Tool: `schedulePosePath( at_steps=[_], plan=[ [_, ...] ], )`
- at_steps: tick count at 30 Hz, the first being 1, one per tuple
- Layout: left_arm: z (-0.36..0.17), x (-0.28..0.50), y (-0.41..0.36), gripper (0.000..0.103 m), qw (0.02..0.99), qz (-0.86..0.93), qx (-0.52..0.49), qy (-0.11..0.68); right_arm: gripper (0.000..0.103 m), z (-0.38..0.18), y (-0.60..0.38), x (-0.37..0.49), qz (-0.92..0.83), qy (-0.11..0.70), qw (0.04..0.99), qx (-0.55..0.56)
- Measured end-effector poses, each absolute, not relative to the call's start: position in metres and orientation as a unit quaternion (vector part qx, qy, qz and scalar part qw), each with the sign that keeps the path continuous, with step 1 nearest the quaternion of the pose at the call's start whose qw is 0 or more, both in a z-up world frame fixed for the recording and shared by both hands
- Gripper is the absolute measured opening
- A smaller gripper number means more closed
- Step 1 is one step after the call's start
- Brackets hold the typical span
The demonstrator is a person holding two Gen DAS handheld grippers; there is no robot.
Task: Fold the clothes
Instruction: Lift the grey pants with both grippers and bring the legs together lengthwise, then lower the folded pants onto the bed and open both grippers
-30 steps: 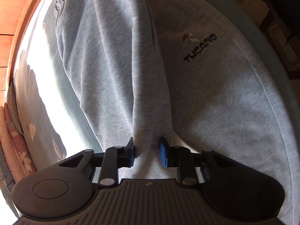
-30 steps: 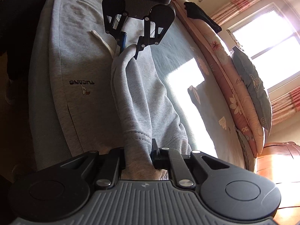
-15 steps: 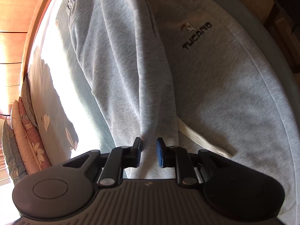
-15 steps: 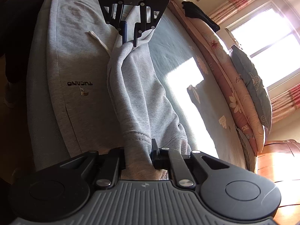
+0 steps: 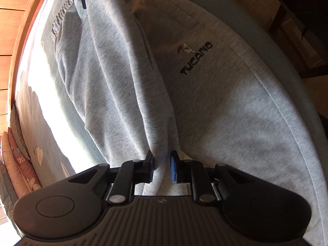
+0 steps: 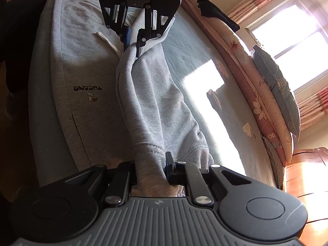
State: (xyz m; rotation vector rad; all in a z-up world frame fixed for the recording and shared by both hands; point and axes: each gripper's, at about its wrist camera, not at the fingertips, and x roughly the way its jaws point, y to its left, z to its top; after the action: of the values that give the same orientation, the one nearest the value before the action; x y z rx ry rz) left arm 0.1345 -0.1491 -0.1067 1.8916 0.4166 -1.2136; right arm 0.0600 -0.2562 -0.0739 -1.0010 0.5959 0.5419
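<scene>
Grey sweatpants [image 5: 215,106] with a black TUCANO logo [image 5: 194,59] lie lengthwise on the bed. One leg [image 6: 147,102] is raised in a long ridge over the other. My left gripper [image 5: 162,168] has a fold of that cloth between its blue pads, and its jaws are closing on it. In the right wrist view the left gripper [image 6: 132,43] holds the far end of the ridge beside the white drawstring [image 6: 106,41]. My right gripper [image 6: 150,168] is shut on the ribbed cuff of the same leg.
The grey-blue bedsheet [image 6: 194,47] has a bright patch of sun. Folded floral quilts and a pillow [image 6: 266,94] line the far side under the window [image 6: 297,41]. A black cloth [image 6: 217,16] lies on them. A person's dark leg [image 6: 18,30] stands at the bed's near side.
The left gripper's jaws have narrowed on the cloth fold, and it has drawn slightly farther from the right gripper. The right gripper has kept still on the cuff.
</scene>
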Motion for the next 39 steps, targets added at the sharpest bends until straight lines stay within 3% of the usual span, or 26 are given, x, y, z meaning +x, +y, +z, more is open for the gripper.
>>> schedulePosePath(
  at_steps=[5, 14, 22, 24, 27, 30, 35, 39],
  plan=[
    [-0.111, 0.141, -0.154, 0.005, 0.414, -0.483, 0.748, 0.187, 0.015, -0.077, -0.255, 0.058, 0.251, 0.278, 0.798, -0.472],
    [-0.067, 0.093, -0.128, 0.004, 0.4, -0.509, 0.719, 0.253, 0.016, -0.071, -0.254, 0.05, 0.282, 0.26, 0.788, -0.482],
    [-0.083, 0.077, -0.136, 0.004, 0.388, -0.524, 0.715, 0.252, 0.018, -0.106, -0.254, 0.045, 0.278, 0.277, 0.756, -0.524],
    [-0.088, 0.077, -0.141, 0.004, 0.384, -0.524, 0.719, 0.246, 0.031, -0.109, -0.256, 0.048, 0.264, 0.281, 0.76, -0.524],
    [-0.091, 0.08, -0.149, 0.005, 0.393, -0.531, 0.708, 0.248, 0.043, -0.101, -0.263, 0.047, 0.247, 0.302, 0.778, -0.492],
    [-0.094, 0.082, -0.151, 0.005, 0.404, -0.538, 0.697, 0.247, 0.066, -0.082, -0.277, 0.033, 0.235, 0.322, 0.808, -0.434],
    [-0.098, 0.09, -0.152, 0.005, 0.419, -0.542, 0.682, 0.254, 0.066, -0.056, -0.322, 0.004, 0.163, 0.38, 0.881, -0.231],
    [-0.098, 0.094, -0.153, 0.005, 0.426, -0.541, 0.68, 0.253, 0.065, -0.065, -0.368, -0.003, 0.13, 0.4, 0.901, 0.108]
  ],
)
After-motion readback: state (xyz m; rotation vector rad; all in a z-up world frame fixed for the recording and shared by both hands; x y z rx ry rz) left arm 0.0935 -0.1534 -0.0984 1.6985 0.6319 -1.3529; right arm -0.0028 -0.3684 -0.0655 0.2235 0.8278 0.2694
